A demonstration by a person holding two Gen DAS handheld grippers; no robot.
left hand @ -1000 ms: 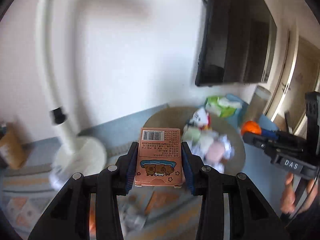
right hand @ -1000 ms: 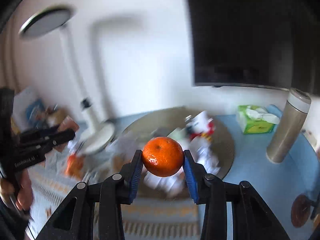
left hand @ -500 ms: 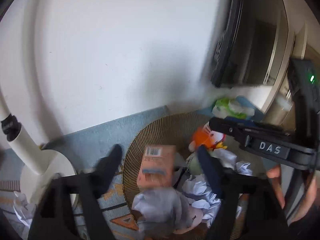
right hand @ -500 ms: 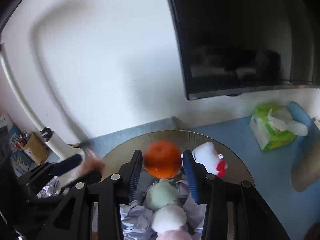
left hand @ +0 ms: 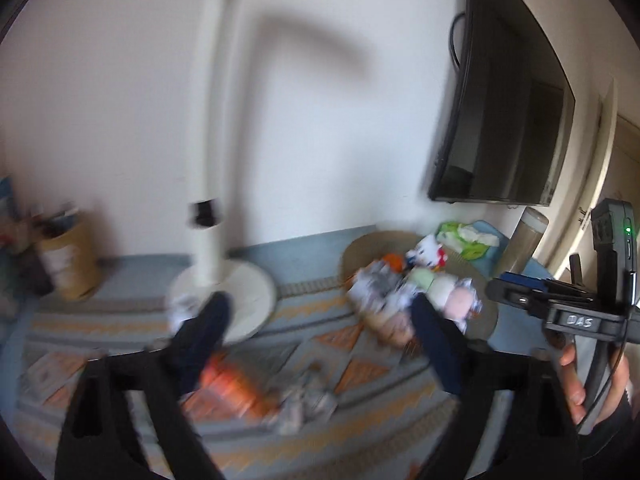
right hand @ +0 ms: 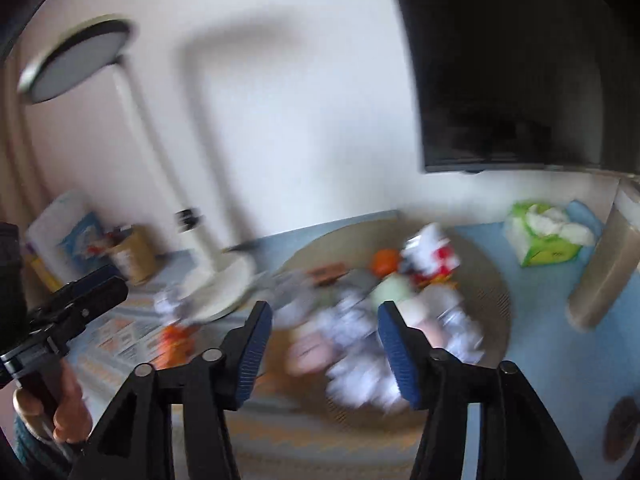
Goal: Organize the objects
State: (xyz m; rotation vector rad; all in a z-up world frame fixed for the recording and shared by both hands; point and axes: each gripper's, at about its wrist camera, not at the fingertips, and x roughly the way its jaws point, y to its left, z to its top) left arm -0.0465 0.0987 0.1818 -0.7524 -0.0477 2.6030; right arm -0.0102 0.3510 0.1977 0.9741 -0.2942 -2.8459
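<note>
- Left gripper (left hand: 316,344): jaws opening, spread wide, nothing between them. The pink snack box it pinched a second ago is gone from the jaws; a pinkish shape in the pile, seen near the right finger, may be it, though blur prevents certainty.
- Right gripper (right hand: 324,344): jaws opening, about half spread, empty. The orange (right hand: 385,261) it carried a second ago now lies in the round woven basket (right hand: 496,280), at 12 o'clock of the heap, just beside a white-and-red plush toy (right hand: 430,254).
- Basket contents: crumpled paper (right hand: 360,356), pastel soft items and the toy, piled together; in the left wrist view the basket sits at 2 o'clock of the gripper.
- Meaning for the task: judged from these positions, both carried items have been delivered, so this pair of placements appears complete.
- Still outside the basket: an orange packet (left hand: 236,384) and a paper wad (left hand: 308,400) on the patterned mat (left hand: 132,320), at 6 o'clock of the lamp base (left hand: 240,292). These are likely the next pickups.
- Bystanders: tissue box (right hand: 540,240) and flask (right hand: 604,256) at 3 o'clock of the basket.
</note>
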